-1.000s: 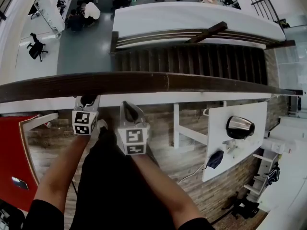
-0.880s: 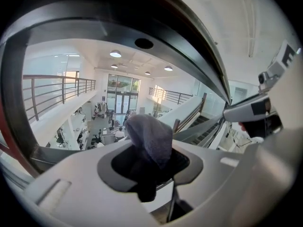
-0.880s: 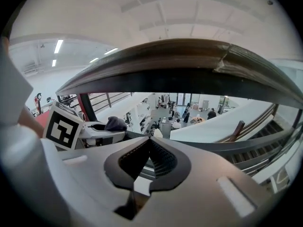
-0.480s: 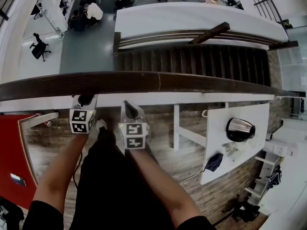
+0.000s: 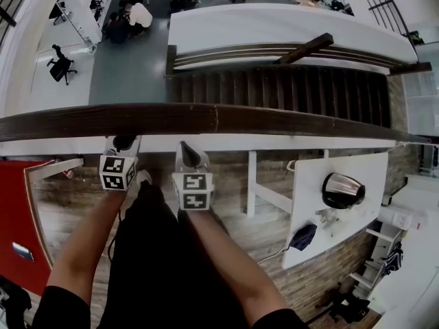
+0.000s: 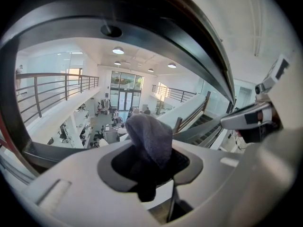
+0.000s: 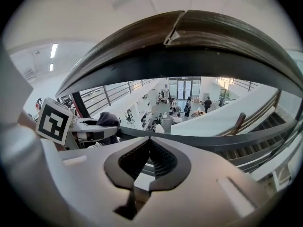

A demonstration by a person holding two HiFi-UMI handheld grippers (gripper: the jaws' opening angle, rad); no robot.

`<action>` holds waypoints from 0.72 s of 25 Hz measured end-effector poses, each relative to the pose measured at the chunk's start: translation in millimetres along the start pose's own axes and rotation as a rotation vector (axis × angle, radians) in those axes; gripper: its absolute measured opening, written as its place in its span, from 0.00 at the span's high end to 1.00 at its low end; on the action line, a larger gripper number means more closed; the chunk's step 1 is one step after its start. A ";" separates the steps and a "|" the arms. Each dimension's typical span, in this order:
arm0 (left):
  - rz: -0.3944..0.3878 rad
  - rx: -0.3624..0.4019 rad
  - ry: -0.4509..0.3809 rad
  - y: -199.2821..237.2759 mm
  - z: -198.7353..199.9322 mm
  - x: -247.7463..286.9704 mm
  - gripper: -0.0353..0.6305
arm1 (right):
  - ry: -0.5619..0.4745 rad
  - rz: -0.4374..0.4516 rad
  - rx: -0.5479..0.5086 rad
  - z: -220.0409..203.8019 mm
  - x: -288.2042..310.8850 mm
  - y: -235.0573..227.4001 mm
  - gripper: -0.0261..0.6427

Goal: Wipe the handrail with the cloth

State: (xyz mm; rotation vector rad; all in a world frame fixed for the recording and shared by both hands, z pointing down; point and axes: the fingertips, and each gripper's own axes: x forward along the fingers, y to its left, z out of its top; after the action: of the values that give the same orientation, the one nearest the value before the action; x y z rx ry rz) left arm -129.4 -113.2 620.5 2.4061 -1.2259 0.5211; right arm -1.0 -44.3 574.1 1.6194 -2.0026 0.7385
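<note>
We see the handrail (image 5: 219, 118) as a long, dark brown wooden bar. Its top is smooth and faintly glossy, with one thin joint line across it, and it bows across the whole head view. In the right gripper view a flat dark band runs under the rounded wood.

Our left gripper (image 6: 149, 163) sits just on our side of the handrail and below it. Its pale moulded jaws pinch the cloth (image 6: 147, 137), a soft, nubbly grey-blue fabric bunched into a rounded lump that stands up out of the dark pads. The cloth is close under the handrail, but we cannot tell whether it touches the wood.

Our right gripper (image 7: 147, 161) is beside the left one, also just short of the handrail. Its jaws are pressed together, with nothing between the ridged black pads. Each gripper carries a cube with black-and-white square markers.

Beyond the handrail, a staircase (image 5: 274, 88) of dark ribbed treads runs alongside it. On our side of the handrail, off to the right, a white table (image 5: 322, 218) bears a shiny dark rounded vessel (image 5: 341, 189), though we cannot make out what kind.

In the head view the cloth is only a small dark spot at the left gripper's tip. Both ends of the handrail are cut off by the frame.
</note>
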 end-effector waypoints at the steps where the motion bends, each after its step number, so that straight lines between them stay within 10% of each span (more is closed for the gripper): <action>1: -0.001 0.003 0.003 -2.4 -0.4 1.3 0.75 | -0.004 -0.002 0.000 0.5 -0.5 -3.5 0.96; 18: 0.029 0.010 0.017 -28.2 0.0 16.2 0.75 | -0.003 0.002 -0.006 -2.0 -6.7 -46.3 0.96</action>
State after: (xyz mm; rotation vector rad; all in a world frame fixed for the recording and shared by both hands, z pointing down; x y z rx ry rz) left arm -97.3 -108.9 623.6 2.3906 -1.2559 0.5562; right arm 45.8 -45.6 576.9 1.6168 -2.0069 0.7295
